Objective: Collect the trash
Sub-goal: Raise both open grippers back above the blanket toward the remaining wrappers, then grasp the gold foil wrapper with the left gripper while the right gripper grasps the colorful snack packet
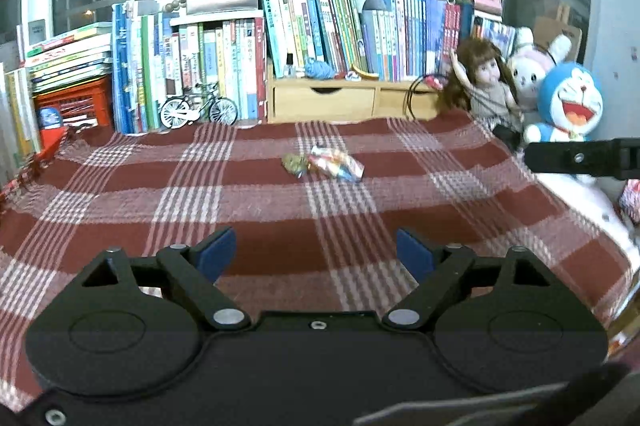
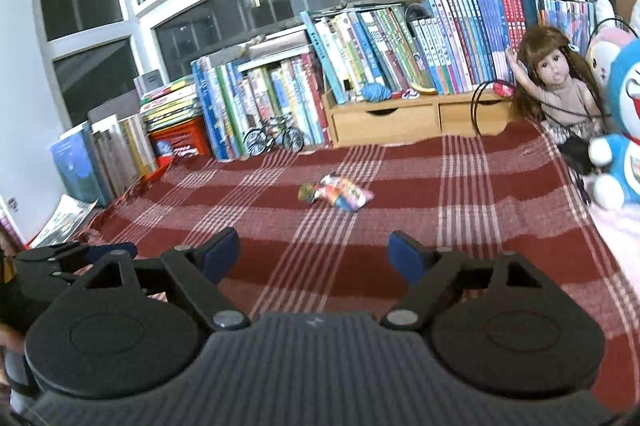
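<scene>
A: What's the setting?
B: A red and white plaid cloth (image 1: 280, 209) covers the surface, with windows behind.
A: Nearest the cameras?
B: The left gripper (image 1: 316, 252) at six o'clock, blue pads spread wide, nothing between them. The right gripper (image 2: 314, 254) stands equally wide and empty.
A: And the trash?
B: A crumpled colourful wrapper (image 1: 336, 163) lies mid-cloth toward twelve o'clock, a small greenish scrap (image 1: 294, 163) touching its nine o'clock side, both well apart from the pads.
A: Beyond?
B: A toy bicycle (image 1: 198, 107), a wooden drawer box (image 1: 344, 97), rows of books (image 1: 224, 61); a doll (image 1: 486, 77) and a blue plush (image 1: 568, 105) at two o'clock.
</scene>
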The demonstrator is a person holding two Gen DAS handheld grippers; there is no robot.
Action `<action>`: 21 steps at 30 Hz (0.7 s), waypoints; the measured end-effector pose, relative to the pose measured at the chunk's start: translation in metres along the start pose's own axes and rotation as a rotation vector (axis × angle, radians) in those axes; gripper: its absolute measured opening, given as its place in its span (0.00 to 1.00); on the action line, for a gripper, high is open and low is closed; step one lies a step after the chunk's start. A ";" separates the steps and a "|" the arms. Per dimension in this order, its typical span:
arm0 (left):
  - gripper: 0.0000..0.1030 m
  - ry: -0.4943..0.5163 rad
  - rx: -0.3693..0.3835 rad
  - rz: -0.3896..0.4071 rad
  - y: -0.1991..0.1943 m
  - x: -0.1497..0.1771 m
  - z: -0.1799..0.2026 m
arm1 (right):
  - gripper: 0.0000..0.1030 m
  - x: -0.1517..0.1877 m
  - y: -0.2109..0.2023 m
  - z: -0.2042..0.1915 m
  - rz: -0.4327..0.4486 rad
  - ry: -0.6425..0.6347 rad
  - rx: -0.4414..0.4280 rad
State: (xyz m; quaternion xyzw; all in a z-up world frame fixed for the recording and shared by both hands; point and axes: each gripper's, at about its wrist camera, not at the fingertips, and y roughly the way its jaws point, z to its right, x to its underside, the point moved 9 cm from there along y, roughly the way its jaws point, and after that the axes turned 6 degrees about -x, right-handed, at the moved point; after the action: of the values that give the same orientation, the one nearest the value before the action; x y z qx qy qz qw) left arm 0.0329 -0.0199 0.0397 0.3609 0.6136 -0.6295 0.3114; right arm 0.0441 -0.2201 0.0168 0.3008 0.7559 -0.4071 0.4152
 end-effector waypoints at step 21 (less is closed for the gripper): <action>0.81 -0.367 -0.118 -0.184 0.264 -0.069 -0.062 | 0.86 -0.008 0.206 0.047 -0.190 -0.248 0.111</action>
State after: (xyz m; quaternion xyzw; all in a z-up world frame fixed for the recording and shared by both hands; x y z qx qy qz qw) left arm 0.2953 0.0248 -0.0462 0.1638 0.6127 -0.6734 0.3799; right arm 0.2292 -0.1610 -0.0670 0.1979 0.7002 -0.5195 0.4480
